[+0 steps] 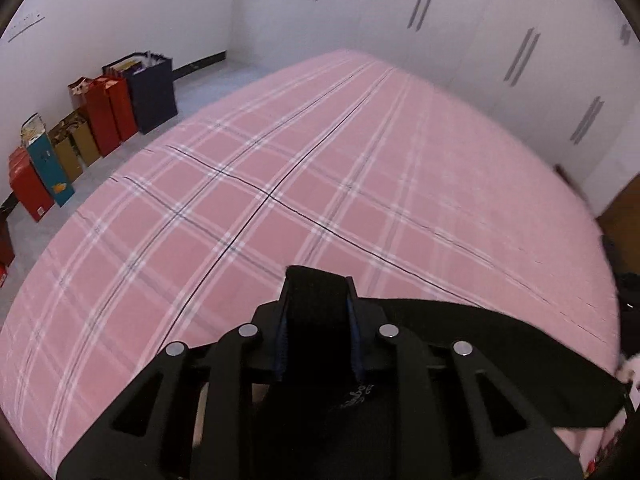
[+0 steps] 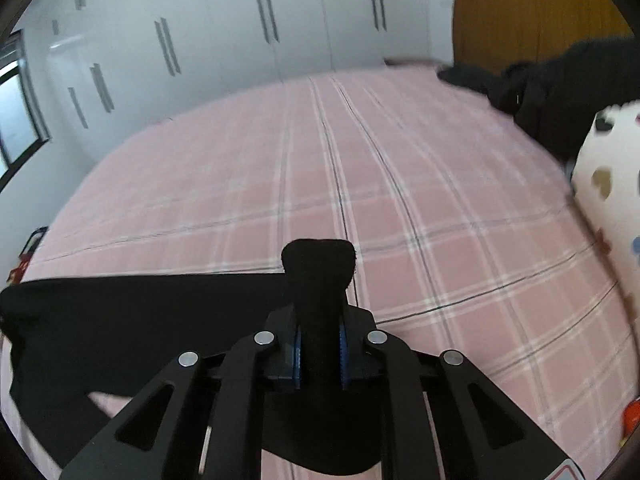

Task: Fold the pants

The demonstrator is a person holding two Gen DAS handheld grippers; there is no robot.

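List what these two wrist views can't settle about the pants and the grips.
- Black pants: left wrist view, the gripper body hides most; waistband or hem unclear.
- Left gripper, right gripper: shut on fabric; fingertips buried in the bunched cloth.
- Dark heap: right wrist view, blurred and cut by the frame edge; item unidentifiable.
- Pink plaid bed: near edge cut off.

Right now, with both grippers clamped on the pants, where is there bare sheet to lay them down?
The pink plaid sheet lies bare ahead of both grippers, out to the white wardrobe. It is crowded at the headboard corner: a dark clothes pile and a patterned pillow. The pants stretch between the grippers.
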